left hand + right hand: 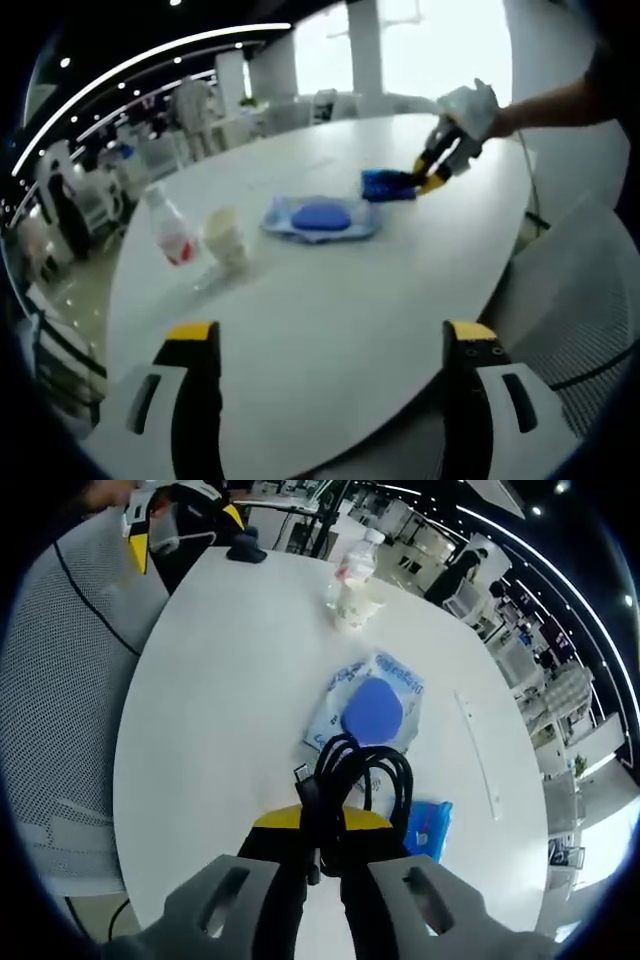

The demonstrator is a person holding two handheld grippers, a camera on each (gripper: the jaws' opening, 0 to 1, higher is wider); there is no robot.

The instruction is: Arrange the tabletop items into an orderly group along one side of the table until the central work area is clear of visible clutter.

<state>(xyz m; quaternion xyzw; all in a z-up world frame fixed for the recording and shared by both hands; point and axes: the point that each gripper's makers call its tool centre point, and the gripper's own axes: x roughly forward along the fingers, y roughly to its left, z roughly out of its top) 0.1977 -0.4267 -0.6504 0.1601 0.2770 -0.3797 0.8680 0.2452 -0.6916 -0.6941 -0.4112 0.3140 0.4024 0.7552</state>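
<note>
While the table centre remains cluttered: grouping is unfinished.
Right gripper point(325, 845): my jaws clench a coiled black cable point(352, 775) above the blue packet point(428, 827).
Left gripper point(330, 345): my jaws spread wide, nothing held.
Wet-wipe pack point(322, 217): mid-table; bottle point(171, 230) and cup point(226, 235) just beside each other.
Advice: set the cable beside the bottle, coil kept tidy.

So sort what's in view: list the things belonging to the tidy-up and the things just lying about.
Job:
black cable, in the right tool
blue packet
wipes pouch
paper cup
bottle

Lying about:
mesh chair
background desks
</note>
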